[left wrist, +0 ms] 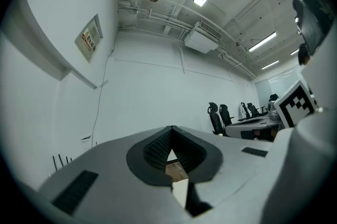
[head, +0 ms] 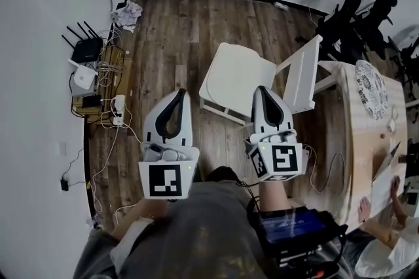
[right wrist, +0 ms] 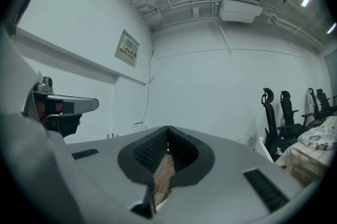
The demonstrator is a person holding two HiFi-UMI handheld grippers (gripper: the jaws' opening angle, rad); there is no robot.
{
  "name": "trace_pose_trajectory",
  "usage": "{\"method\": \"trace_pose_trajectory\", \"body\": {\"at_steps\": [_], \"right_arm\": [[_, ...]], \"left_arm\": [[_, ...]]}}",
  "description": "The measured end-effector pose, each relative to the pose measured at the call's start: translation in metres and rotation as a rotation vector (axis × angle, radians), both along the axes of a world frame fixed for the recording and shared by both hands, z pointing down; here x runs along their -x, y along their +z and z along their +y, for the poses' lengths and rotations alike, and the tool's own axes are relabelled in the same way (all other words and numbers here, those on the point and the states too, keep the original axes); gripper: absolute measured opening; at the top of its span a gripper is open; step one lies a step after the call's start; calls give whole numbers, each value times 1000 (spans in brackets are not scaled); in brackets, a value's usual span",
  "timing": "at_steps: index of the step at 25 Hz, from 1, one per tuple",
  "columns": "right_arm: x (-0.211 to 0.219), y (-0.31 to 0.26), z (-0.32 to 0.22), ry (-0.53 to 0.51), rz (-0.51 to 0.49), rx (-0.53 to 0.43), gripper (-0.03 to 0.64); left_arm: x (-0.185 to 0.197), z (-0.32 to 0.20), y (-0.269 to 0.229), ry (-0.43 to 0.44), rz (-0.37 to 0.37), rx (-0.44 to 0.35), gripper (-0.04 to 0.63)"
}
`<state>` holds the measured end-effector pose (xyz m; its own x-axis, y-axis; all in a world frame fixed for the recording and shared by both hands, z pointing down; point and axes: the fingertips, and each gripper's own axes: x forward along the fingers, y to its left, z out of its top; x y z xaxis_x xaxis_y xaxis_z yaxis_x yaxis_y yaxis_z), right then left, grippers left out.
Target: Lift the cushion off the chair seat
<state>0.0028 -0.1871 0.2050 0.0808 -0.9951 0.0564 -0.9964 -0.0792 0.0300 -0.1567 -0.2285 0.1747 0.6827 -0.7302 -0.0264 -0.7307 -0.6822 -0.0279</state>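
Note:
A white chair [head: 239, 78] stands on the wooden floor ahead of me, its backrest [head: 302, 73] to the right. The seat surface is pale, and I cannot tell a cushion apart from it. My left gripper [head: 179, 93] is held level over the floor, left of the chair, with nothing between its fingers. In the left gripper view the left gripper [left wrist: 171, 128] has its tips meeting, so it is shut. My right gripper [head: 263, 89] is shut too and empty, its tip over the seat's near edge. The right gripper view shows the right gripper [right wrist: 168, 128] pointing at a white wall.
A wooden table [head: 366, 133] with a patterned plate [head: 372, 89] stands at the right, where a person [head: 386, 248] sits. Black office chairs [head: 357, 16] crowd the far right corner. A router [head: 86, 48], boxes and cables lie along the left wall. Crumpled paper [head: 129, 12] lies far left.

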Motion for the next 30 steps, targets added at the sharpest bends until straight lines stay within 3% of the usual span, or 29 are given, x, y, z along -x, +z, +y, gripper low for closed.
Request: {"method": "trace_pose_trajectory", "body": {"at_steps": [7,16,24,30], "right_arm": [[-29,16,10,83,-29,25,8],[-99,43,-12,168,-105,47,6],[-153,60,-46,167,-171,25,8],[-186,50,-57,187,-186,-20,8]], "left_arm": [[-42,-6,21,95,-42,48,6],[-121,-41,42,190,-119,80,6],[-215,-59,52,301,-210,50,6],[-247,-73,39,321,-246,-14,6]]}}
